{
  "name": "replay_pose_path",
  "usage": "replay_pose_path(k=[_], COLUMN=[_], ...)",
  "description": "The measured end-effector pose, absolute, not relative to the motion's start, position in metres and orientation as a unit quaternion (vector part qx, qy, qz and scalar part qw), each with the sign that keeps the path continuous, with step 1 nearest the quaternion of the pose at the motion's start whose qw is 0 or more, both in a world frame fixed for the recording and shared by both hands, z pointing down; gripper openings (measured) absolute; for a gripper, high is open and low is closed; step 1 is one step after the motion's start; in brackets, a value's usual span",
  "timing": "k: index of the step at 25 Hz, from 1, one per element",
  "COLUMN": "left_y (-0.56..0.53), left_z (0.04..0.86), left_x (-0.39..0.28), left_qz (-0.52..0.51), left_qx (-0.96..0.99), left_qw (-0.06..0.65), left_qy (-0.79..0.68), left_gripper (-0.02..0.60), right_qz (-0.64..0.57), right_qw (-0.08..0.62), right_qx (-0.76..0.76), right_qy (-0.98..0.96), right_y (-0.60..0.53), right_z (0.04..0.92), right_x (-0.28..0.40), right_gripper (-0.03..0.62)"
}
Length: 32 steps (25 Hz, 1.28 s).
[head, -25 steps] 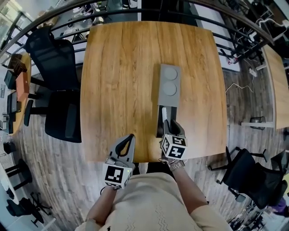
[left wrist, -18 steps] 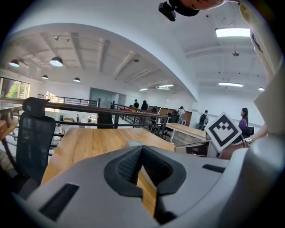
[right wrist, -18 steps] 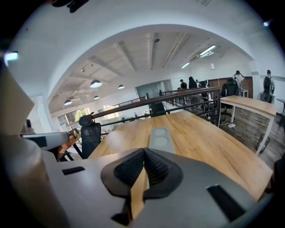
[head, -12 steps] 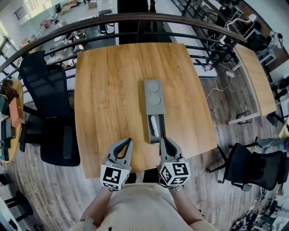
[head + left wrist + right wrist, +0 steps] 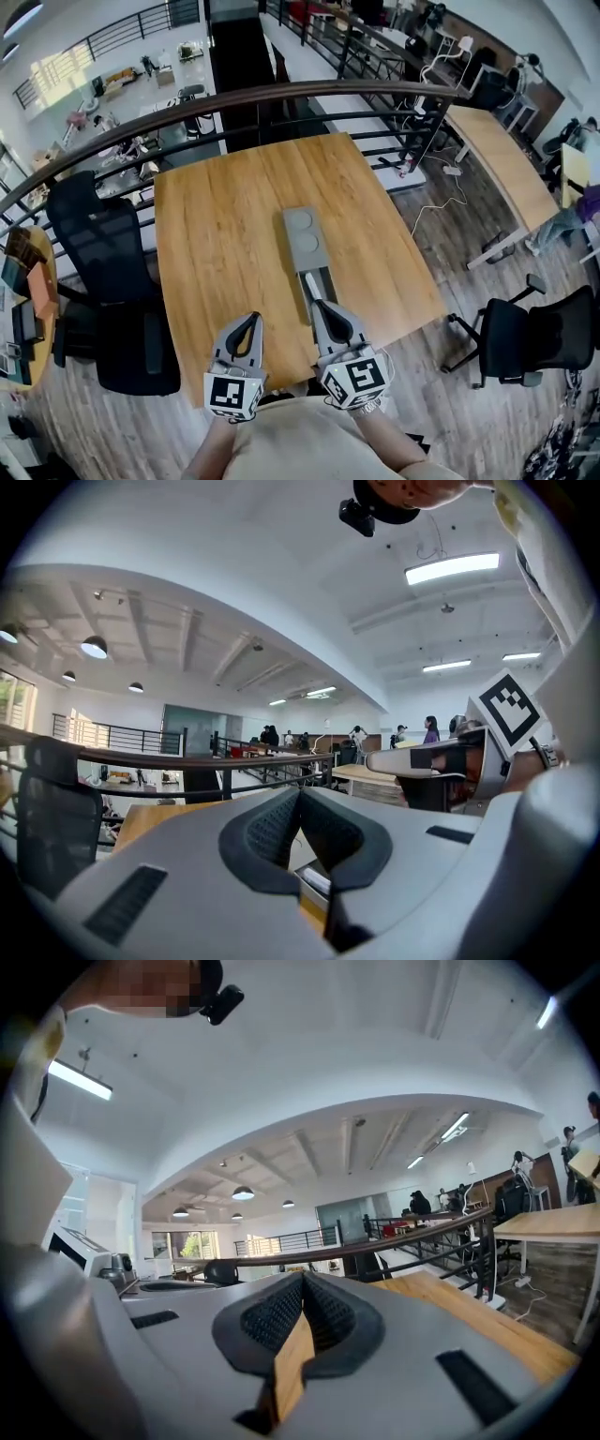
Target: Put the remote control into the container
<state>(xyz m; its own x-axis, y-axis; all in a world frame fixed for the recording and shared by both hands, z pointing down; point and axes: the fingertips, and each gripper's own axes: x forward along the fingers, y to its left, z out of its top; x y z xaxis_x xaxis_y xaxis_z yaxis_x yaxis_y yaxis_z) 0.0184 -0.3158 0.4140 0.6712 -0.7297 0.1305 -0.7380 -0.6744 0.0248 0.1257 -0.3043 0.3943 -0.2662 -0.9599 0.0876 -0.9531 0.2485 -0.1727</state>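
Note:
A long grey container (image 5: 306, 246) lies on the wooden table (image 5: 216, 244). Its far half is covered by a lid with two round dimples, and its near half is open. The white remote control (image 5: 313, 287) lies inside the open half. My right gripper (image 5: 318, 306) is shut and empty, with its tips just over the container's near end. My left gripper (image 5: 250, 321) is shut and empty over the table's near edge, to the left of the container. In the left gripper view, the left gripper (image 5: 298, 792) has its pads together. The right gripper (image 5: 303, 1279) looks the same in its own view.
A black office chair (image 5: 108, 272) stands off the table's left side and another chair (image 5: 534, 337) is at the right. A dark railing (image 5: 281, 94) runs behind the table's far edge. A second wooden table (image 5: 497, 169) stands to the right, with cables on the floor near it.
The right gripper has drawn back from the open end of the container, leaving the remote inside. Both grippers now sit nearer the person, and the head view has lifted.

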Motion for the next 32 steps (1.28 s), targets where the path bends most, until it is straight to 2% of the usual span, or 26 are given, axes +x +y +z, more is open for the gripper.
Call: replay_pose_path(k=[6,17,32], left_y=[-0.301,-0.292,-0.287], left_z=[0.406,0.417,0.433], left_x=[0.003,0.012,0.020], left_qz=[0.046,0.048,0.053], left_qx=[0.913,0.919,0.929], left_qw=[0.036,0.040,0.059], left_qy=[-0.404,-0.388,-0.361], left_gripper=[0.009,0.009,0.008], right_qz=[-0.090,-0.088,-0.116], right_qw=[0.029,0.029,-0.001], right_qx=[-0.607,-0.624,-0.644], right_qy=[0.789,0.776,0.756], right_y=[-0.291,-0.275,-0.275], right_z=[0.382,0.378,0.404], right_x=[0.105,0.108,0.110], right_gripper=[0.018,0.018,0.018])
